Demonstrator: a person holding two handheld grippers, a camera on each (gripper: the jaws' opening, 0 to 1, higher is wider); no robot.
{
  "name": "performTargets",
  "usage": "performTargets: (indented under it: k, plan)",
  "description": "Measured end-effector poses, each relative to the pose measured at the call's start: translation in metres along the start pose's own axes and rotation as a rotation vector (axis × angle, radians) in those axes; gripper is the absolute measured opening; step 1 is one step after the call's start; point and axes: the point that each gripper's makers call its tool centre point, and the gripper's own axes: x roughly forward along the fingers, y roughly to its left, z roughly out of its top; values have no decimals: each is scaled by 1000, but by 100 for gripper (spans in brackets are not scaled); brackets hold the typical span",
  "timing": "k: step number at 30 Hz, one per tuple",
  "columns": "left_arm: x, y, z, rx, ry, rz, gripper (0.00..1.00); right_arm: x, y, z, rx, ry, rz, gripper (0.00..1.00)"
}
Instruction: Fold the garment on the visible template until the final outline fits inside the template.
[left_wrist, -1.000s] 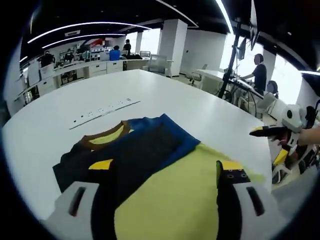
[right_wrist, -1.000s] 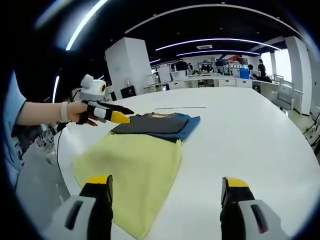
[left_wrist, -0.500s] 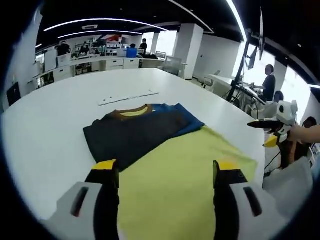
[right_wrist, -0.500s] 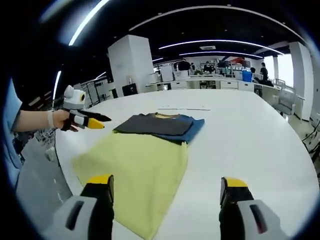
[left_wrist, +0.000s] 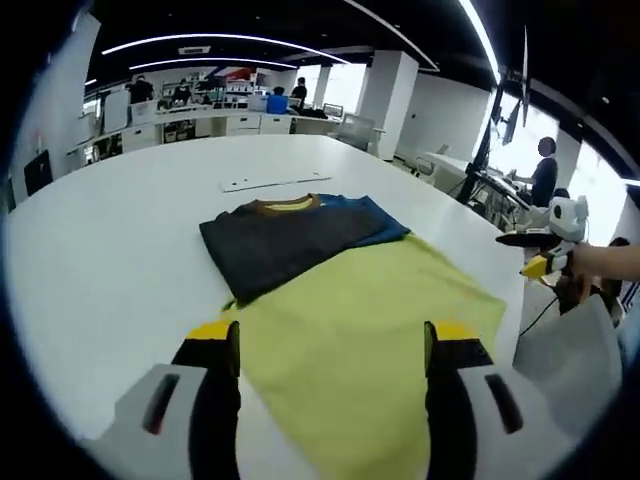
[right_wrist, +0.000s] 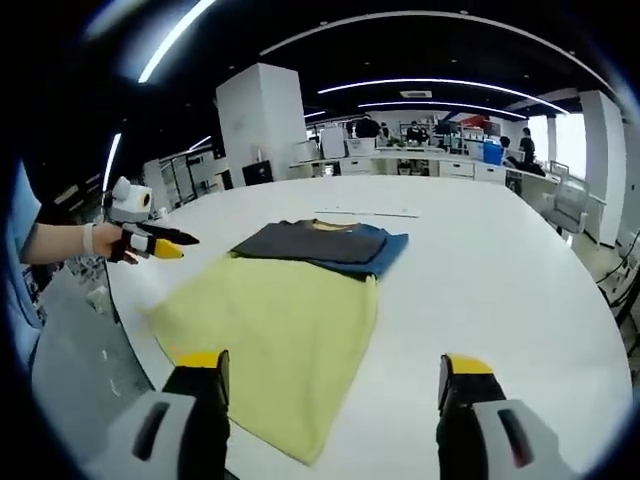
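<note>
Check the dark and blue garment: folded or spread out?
Folded. The garment lies as a compact rectangle, dark layer over blue, collar at the far edge, beside the yellow cloth on the white table.

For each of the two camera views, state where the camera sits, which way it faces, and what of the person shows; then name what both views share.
Left gripper view: rides the left gripper, facing across the yellow cloth to the dark garment; a hand carries the right gripper at right.
Right gripper view: rides the right gripper, facing the same cloth; a sleeve and hand hold the left gripper at left.
Shared: white table, cloth, garment.
</note>
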Motion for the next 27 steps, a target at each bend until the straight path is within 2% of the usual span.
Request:
performTargets:
  k: [5, 9, 13, 15, 19, 23, 25, 27]
  plan:
    - [-13, -3, -24, -7, 37, -15, 69, -3, 0, -14, 41, 21, -14, 86]
    - [-25, -3, -51, -27, 82, -21, 67, -7, 5, -35, 68, 73, -5, 73]
    - [-37, 1, -72, -29, 121, -12, 61, -9, 4, -54, 72, 126, -16, 64]
    - [-43, 3, -80, -51, 127, -8, 59, -9, 7, -62, 91, 144, -6, 56]
    - [-50, 5, -94, -59, 150, -1, 57, -8, 9, -69, 102, 171, 1, 47]
    - [-54, -1, -110, -71, 192, -24, 54, -8, 13, -76, 103, 199, 16, 37]
    - [-55, -4, -116, -57, 206, -26, 49, -7, 15, -78, 111, 207, 25, 34]
    - [-56, -7, -120, -64, 213, -32, 50, -7, 18, -81, 114, 216, 32, 32]
